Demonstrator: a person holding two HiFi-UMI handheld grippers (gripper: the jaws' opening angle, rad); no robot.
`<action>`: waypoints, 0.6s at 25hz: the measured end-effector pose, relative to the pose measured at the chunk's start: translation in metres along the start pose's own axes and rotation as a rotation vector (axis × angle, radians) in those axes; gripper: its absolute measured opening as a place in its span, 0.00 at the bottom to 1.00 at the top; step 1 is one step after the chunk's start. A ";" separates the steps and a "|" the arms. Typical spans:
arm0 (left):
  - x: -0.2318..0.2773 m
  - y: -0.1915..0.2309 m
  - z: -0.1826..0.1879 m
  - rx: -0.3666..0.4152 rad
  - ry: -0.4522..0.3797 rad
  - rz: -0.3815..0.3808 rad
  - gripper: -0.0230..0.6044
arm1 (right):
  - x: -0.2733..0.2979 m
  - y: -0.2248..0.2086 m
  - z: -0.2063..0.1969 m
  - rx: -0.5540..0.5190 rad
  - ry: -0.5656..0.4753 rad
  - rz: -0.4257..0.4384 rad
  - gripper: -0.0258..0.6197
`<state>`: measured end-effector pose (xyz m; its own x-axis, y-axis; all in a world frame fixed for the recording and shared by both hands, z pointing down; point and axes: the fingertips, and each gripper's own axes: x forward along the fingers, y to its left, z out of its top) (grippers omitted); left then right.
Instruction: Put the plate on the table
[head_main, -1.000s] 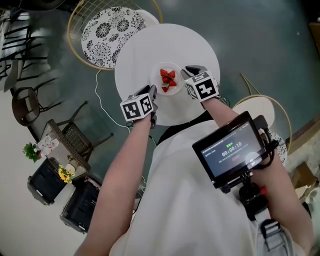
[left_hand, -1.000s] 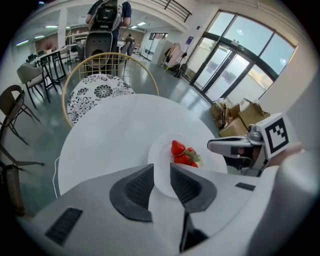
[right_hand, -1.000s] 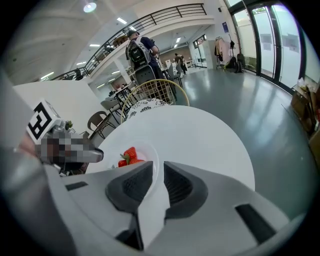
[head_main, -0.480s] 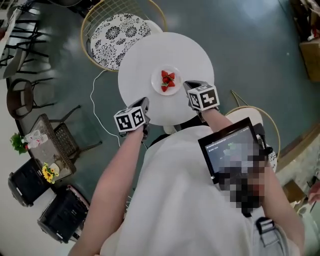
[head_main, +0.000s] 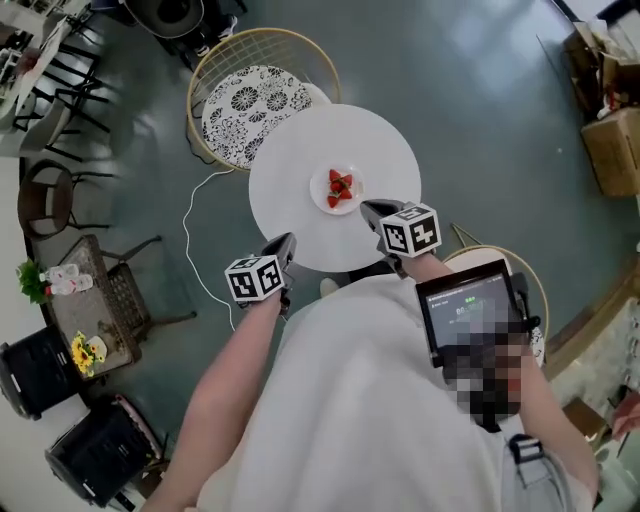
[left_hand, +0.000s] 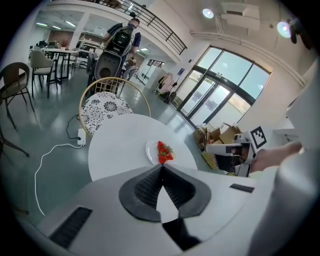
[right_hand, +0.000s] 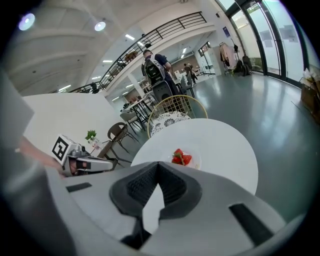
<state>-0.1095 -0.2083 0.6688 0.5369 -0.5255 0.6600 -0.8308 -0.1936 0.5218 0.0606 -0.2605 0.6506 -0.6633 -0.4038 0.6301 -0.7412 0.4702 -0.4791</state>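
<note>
Resting flat near the middle of the round white table (head_main: 290, 150), the plate (head_main: 338, 190) holds a few strawberries (head_main: 340, 185). Nothing grips it.

Left gripper (head_main: 285, 244): at the table's lower left, just outside the rim, over the floor. Its own view shows the jaws pressed together with nothing between them, and the plate lies ahead, beyond the tips.

Right gripper (head_main: 368, 208): tips over the table's lower part, just beside the plate's lower-right rim in the head view and not touching it. Jaws closed against each other, empty.

Wire chair with a patterned cushion (head_main: 250, 100) stands against the table's upper-left edge. White cable (head_main: 188, 225) trails on the floor left of the table. Screen (head_main: 468, 308) sits at the person's chest, lower right of the frame.
</note>
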 end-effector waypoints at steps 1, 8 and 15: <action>-0.006 -0.003 0.000 0.003 -0.013 -0.012 0.05 | -0.004 0.007 0.000 0.000 -0.012 0.010 0.05; -0.054 -0.026 -0.022 0.008 -0.072 -0.076 0.05 | -0.050 0.055 -0.012 0.022 -0.094 0.034 0.05; -0.053 -0.017 -0.027 0.007 -0.094 -0.104 0.04 | -0.049 0.048 -0.032 0.058 -0.119 0.019 0.05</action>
<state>-0.1196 -0.1545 0.6399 0.6044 -0.5777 0.5486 -0.7725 -0.2565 0.5809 0.0605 -0.1934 0.6161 -0.6823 -0.4871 0.5452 -0.7308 0.4337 -0.5271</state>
